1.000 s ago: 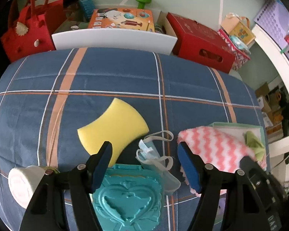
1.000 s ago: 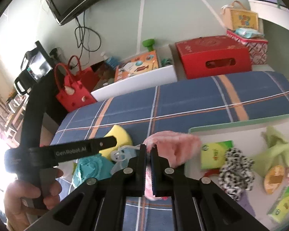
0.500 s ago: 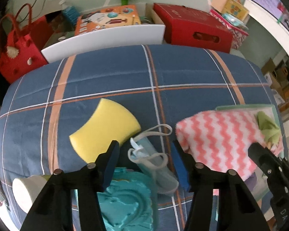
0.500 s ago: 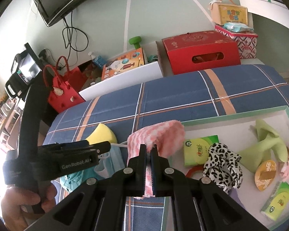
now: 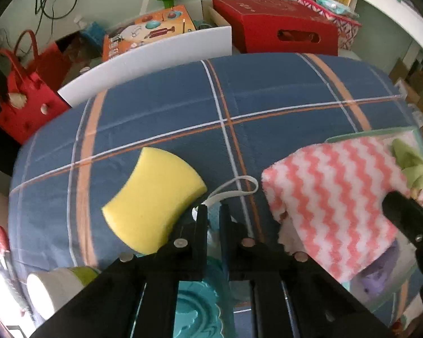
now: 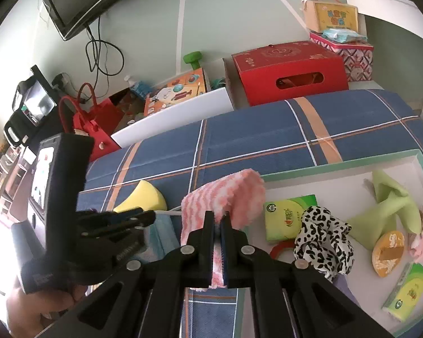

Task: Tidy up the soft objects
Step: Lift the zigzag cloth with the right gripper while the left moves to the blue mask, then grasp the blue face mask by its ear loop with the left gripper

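The right tongs (image 6: 218,219) are clenching a pink-and-white zigzag cloth (image 6: 225,197), holding it raised above the blue plaid bench (image 6: 268,140), right at the near left corner of a white tray with a green rim (image 6: 338,163). The cloth is draping over the tray's edge.

The left tongs (image 5: 213,214) are nearly closed over a light blue face mask (image 6: 162,232), whose white ear loop (image 5: 237,187) is curling out just past the tips. The mask itself is mostly hidden behind the fingers, so whether they are truly pinching it is hard to say.

A yellow sponge (image 5: 155,202) is lying flat on the bench, just left of the left tongs. A teal heart-embossed item (image 5: 197,309) is sitting below them.

Inside the tray are lying a leopard-print scrunchie (image 6: 324,239), a green tissue pack (image 6: 287,217) and a light green cloth (image 6: 392,205).
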Motion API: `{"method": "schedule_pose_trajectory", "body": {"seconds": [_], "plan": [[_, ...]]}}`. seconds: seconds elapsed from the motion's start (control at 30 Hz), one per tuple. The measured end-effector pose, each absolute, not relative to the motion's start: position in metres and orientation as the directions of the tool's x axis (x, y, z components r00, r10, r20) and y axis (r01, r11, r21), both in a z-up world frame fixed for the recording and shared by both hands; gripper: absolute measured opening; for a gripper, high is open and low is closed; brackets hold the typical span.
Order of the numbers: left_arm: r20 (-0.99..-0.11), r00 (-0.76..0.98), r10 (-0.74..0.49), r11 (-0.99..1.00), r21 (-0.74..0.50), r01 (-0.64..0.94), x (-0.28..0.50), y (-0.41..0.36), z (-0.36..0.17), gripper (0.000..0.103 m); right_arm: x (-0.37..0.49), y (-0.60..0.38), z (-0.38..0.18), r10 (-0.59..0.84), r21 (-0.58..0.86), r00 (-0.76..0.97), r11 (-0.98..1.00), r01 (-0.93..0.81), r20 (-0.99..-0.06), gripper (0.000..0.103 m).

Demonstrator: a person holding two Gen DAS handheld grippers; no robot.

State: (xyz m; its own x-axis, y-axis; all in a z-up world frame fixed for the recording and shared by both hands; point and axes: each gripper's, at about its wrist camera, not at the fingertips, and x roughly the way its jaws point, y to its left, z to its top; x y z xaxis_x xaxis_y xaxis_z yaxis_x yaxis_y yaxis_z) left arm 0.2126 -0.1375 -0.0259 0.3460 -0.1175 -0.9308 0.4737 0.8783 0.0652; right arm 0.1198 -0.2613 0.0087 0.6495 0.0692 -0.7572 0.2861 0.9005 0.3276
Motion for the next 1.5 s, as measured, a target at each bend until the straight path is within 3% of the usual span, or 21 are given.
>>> {"method": "schedule_pose_trajectory", "body": {"seconds": [0.4, 0.7, 0.9, 1.0, 1.03, 1.07, 1.4, 1.5], "plan": [[-0.896, 0.382, -0.225, 0.907, -0.050, 0.417, 0.217, -0.118, -0.003, 0.001, 0.115, -0.263, 0.014, 0.071, 0.336, 0.668, 0.900, 0.278, -0.741, 0.005], [-0.924, 0.251, -0.290, 0.896, -0.170, 0.411, 0.218, -0.117, -0.013, 0.001, 0.120, -0.263, 0.018, 0.073, 0.332, 0.667, 0.904, 0.270, -0.742, 0.005], [-0.967, 0.194, -0.167, 0.886, -0.061, 0.460, 0.230, -0.140, -0.008, 0.002, 0.119, -0.269, 0.025, 0.077, 0.341, 0.687, 0.904, 0.258, -0.723, 0.005], [-0.982, 0.139, -0.129, 0.890, -0.053, 0.454, 0.242, -0.146, -0.007, 0.015, 0.117, -0.274, 0.028, 0.081, 0.356, 0.697, 0.898, 0.259, -0.712, 0.005], [-0.987, 0.120, -0.106, 0.894, -0.042, 0.447, 0.246, -0.148, -0.008, 0.031, 0.117, -0.275, 0.029, 0.083, 0.361, 0.700, 0.896, 0.259, -0.709, 0.005], [-0.991, 0.107, -0.080, 0.897, -0.025, 0.442, 0.249, -0.150, -0.010, 0.041, 0.117, -0.277, 0.030, 0.085, 0.366, 0.703, 0.894, 0.259, -0.706, 0.005], [-0.996, -0.062, 0.064, 0.899, 0.031, 0.438, 0.266, -0.155, -0.052, 0.041, 0.112, -0.291, 0.033, 0.111, 0.419, 0.719, 0.868, 0.266, -0.686, 0.005], [-0.992, -0.126, 0.024, 0.907, -0.032, 0.421, 0.267, -0.154, -0.063, 0.041, 0.112, -0.292, 0.033, 0.116, 0.424, 0.719, 0.866, 0.264, -0.685, 0.005]]}}
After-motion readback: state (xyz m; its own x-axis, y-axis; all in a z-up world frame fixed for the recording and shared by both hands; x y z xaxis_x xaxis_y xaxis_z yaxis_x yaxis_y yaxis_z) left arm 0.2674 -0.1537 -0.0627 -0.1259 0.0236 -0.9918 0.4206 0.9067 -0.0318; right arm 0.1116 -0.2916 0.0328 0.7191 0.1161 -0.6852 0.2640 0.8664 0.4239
